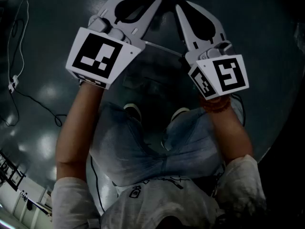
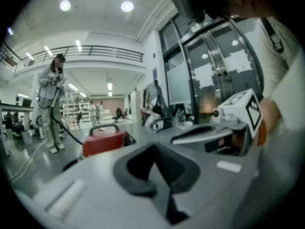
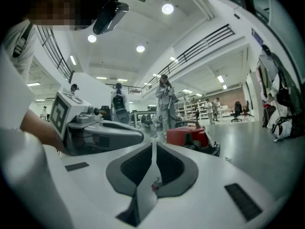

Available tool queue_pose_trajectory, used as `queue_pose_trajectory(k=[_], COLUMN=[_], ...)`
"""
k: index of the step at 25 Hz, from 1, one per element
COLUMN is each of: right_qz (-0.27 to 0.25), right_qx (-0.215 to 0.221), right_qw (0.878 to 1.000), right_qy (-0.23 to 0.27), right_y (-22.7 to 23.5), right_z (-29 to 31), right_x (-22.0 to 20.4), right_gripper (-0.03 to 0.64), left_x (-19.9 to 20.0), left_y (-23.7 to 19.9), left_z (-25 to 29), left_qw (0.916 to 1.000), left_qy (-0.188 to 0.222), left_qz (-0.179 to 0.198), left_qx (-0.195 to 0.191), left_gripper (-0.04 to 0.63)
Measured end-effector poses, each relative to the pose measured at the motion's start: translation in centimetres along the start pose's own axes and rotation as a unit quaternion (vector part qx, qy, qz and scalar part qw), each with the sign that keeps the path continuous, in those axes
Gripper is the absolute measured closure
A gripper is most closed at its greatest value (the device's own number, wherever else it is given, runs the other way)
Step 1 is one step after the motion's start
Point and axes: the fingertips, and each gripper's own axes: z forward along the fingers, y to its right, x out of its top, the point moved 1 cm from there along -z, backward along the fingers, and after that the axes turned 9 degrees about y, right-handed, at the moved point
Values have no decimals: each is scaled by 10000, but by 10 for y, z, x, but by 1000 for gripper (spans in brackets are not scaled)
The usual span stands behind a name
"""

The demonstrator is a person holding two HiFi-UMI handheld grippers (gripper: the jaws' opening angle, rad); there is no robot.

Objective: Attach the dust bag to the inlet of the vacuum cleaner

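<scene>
I count two grippers: the left gripper [image 2: 153, 146] and the right gripper [image 3: 154, 144]. Each has its jaws clenched together with nothing between them. One red vacuum cleaner [image 3: 189, 135] stands on the floor [image 3: 267, 147], well beyond both jaw tips. It lies left of the left pair and right of the right pair.

This is a large open indoor hall, probably a lab or test workspace rather than a home. A railed mezzanine [image 2: 102, 51] runs above under recessed ceiling lights [image 2: 127, 6]. Tall glass doors [image 2: 214, 75] line one side, storage shelves [image 3: 193, 109] stand far back, and a polished grey floor [image 3: 252, 137] stretches wide.
</scene>
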Motion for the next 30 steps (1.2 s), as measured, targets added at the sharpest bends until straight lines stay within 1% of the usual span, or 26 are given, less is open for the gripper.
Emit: queue_pose_trajectory(k=[1, 3, 6, 8, 9, 11, 13, 16, 18, 20, 23, 25, 28, 29, 30], right_qz=[-92, -265, -336, -191, -135, -49, 135, 243, 191, 198, 249, 285, 386, 457, 541], right_qx=[167, 496, 961, 1267, 1440, 1791, 2069, 2488, 2779, 2964, 3193, 3314, 3325, 3306, 3301], right_qw=[9997, 9974, 9892, 9795, 9726, 9540, 9299, 8891, 8643, 8452, 8194, 8046, 7898, 7872, 7856], right_qy=[-147, -458, -1057, -1552, -1819, -2403, -3037, -3834, -4187, -4442, -4755, -4919, -5139, -5185, -5204], right_y=[-3, -9, -21, -31, -36, -49, -61, -80, -92, -100, -112, -119, -121, -122, -122], right_z=[0, 0, -7, -17, -24, -43, -64, -99, -119, -134, -156, -168, -179, -180, -180], right_x=[-12, -39, -94, -136, -158, -204, -251, -314, -349, -378, -411, -426, -445, -450, -453], right_gripper=[606, 604, 604, 603, 596, 566, 534, 522, 522, 522, 520, 518, 505, 499, 495], left_x=[-12, -40, -91, -124, -141, -179, -224, -289, -324, -352, -381, -394, -411, -413, -415], left_y=[3, 9, 25, 38, 44, 59, 79, 115, 133, 143, 156, 162, 173, 177, 181], left_z=[0, -2, -9, -15, -18, -27, -42, -69, -85, -97, -109, -116, -122, -123, -125], left_qw=[9998, 9983, 9928, 9868, 9830, 9730, 9581, 9297, 9130, 8998, 8805, 8656, 8380, 8274, 8167], left_qy=[-90, -302, -704, -973, -1114, -1445, -1855, -2446, -2745, -2982, -3287, -3454, -3708, -3785, -3873], left_qz=[8, 16, 62, -1, -61, -185, -329, -501, -600, -693, -778, -801, -855, -880, -871], left_qx=[-173, -502, -969, -1294, -1457, -1793, -2159, -2706, -2957, -3108, -3327, -3536, -3912, -4053, -4188], left_gripper=[589, 557, 545, 545, 545, 532, 503, 468, 460, 459, 452, 437, 379, 353, 347])
